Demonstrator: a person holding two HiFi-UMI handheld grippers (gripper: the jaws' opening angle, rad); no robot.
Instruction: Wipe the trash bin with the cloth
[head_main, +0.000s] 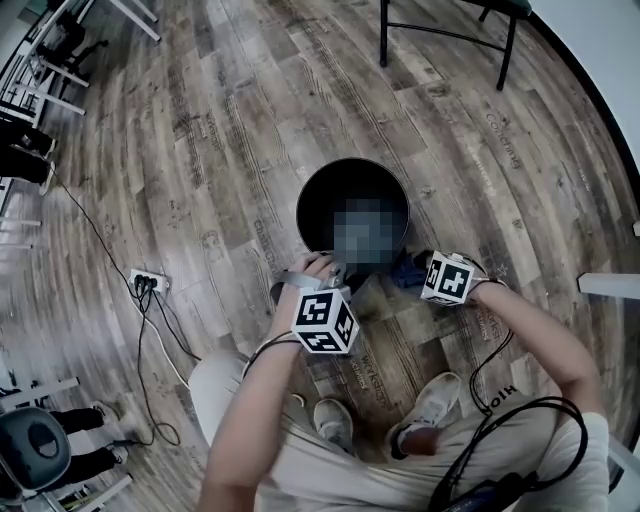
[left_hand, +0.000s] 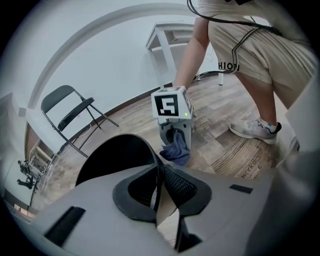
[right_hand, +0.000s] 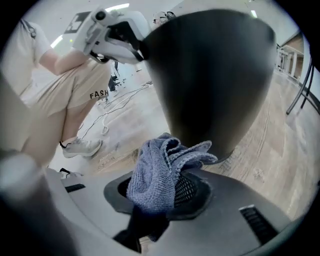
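Standing on the wood floor (head_main: 250, 120), the trash bin (head_main: 318, 192) is round, black and thin-rimmed. The left gripper (left_hand: 159, 189) is clamped on its near rim. The right gripper (right_hand: 169, 186) pinches a crumpled blue-grey cloth (right_hand: 155, 172) close against the bin's outer wall; whether they touch is unclear. Bare floor rings the bin, and a folding chair (left_hand: 70, 112) stands well beyond it.

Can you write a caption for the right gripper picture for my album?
The right gripper holds a blue cloth by the black bin, while the left gripper grips its rim.
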